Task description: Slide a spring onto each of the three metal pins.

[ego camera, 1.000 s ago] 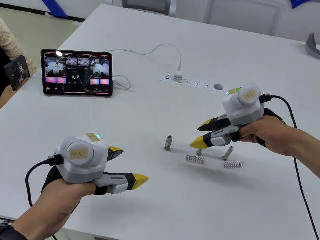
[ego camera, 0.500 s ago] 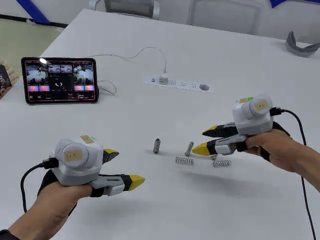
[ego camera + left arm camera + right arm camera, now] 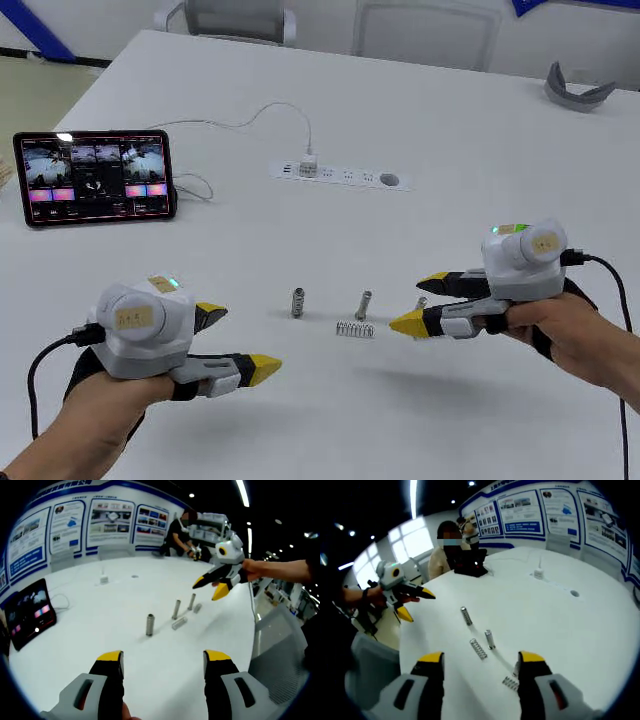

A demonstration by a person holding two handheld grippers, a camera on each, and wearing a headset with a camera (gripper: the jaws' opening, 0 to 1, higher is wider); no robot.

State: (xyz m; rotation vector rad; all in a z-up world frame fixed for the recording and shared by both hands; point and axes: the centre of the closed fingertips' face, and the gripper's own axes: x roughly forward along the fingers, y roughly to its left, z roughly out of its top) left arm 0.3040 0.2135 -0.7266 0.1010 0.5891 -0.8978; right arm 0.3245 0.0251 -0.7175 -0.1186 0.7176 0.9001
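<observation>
mid-frame in the head view, upright on the white table [image 3: 300,230]: a pin wearing a spring [image 3: 297,302], a bare pin [image 3: 363,305] to its right, a third pin [image 3: 421,302] just by the right gripper [image 3: 421,300] tips. below the bare pin, a loose spring [image 3: 354,329] lying flat. lower left, the left gripper [image 3: 240,340]. both pairs of jaws spread wide, holding nothing.

Your left gripper [image 3: 240,340]: grey-white housing, tan sticker, black jaws tipped yellow.
Your right gripper [image 3: 420,300]: identical colours, green light on top.
Your cables [image 3: 38,358]: black.
</observation>
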